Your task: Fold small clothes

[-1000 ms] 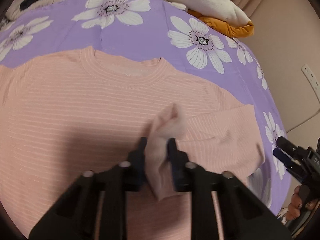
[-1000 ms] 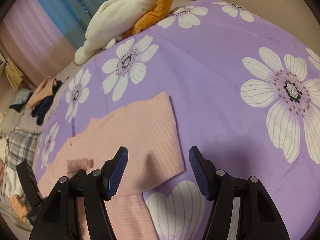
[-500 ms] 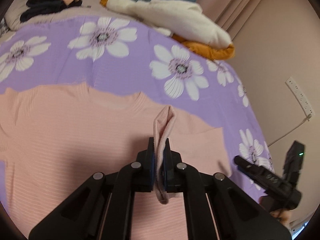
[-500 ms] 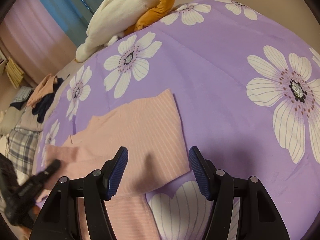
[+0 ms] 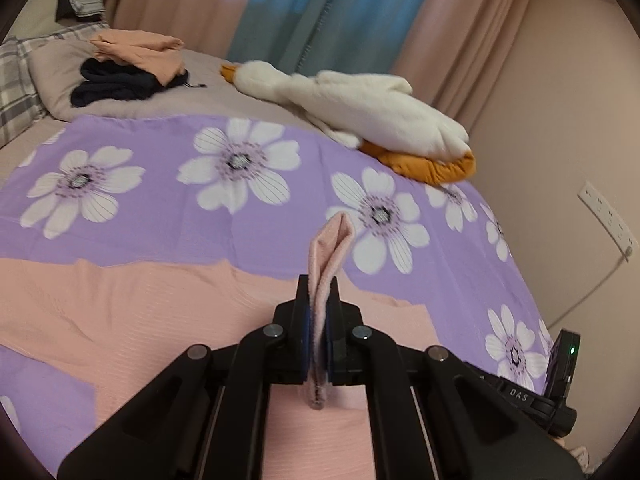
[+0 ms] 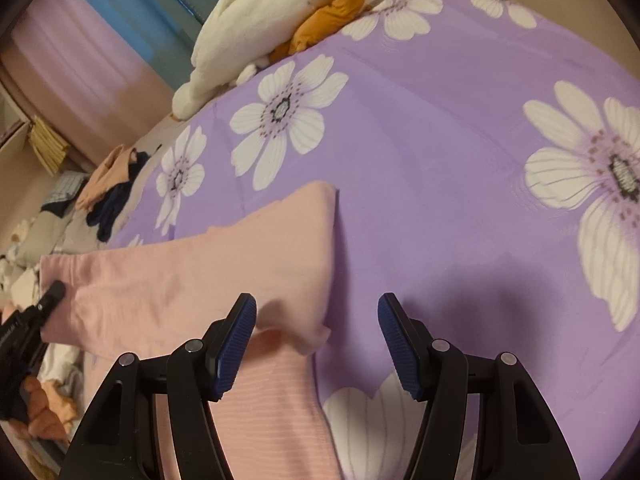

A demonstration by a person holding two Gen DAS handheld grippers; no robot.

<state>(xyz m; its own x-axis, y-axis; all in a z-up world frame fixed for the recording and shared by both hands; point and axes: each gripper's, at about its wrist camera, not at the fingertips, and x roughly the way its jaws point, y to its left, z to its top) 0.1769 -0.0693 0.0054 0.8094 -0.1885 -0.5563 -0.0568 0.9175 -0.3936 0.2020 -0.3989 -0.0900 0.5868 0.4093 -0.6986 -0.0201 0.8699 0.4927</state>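
Observation:
A pink striped knit sweater (image 5: 120, 312) lies on the purple flowered bedspread (image 5: 160, 208). My left gripper (image 5: 318, 320) is shut on a fold of the sweater's sleeve cuff (image 5: 332, 244) and holds it lifted above the garment. In the right wrist view the sweater (image 6: 224, 272) is raised at its left end, where the left gripper's tip (image 6: 50, 294) shows. My right gripper (image 6: 318, 320) is open and empty, just above the sweater's near edge. It also shows at the right edge of the left wrist view (image 5: 560, 380).
A white plush goose with orange feet (image 5: 368, 112) lies at the far side of the bed. A pile of peach and dark clothes (image 5: 132, 68) and a plaid pillow (image 5: 16, 80) sit at the back left. A wall with a socket strip (image 5: 608, 216) is to the right.
My left gripper closed on the sleeve cuff and lifted it up and back, pulling the sleeve off the sweater's body. My right gripper stayed open in nearly the same place.

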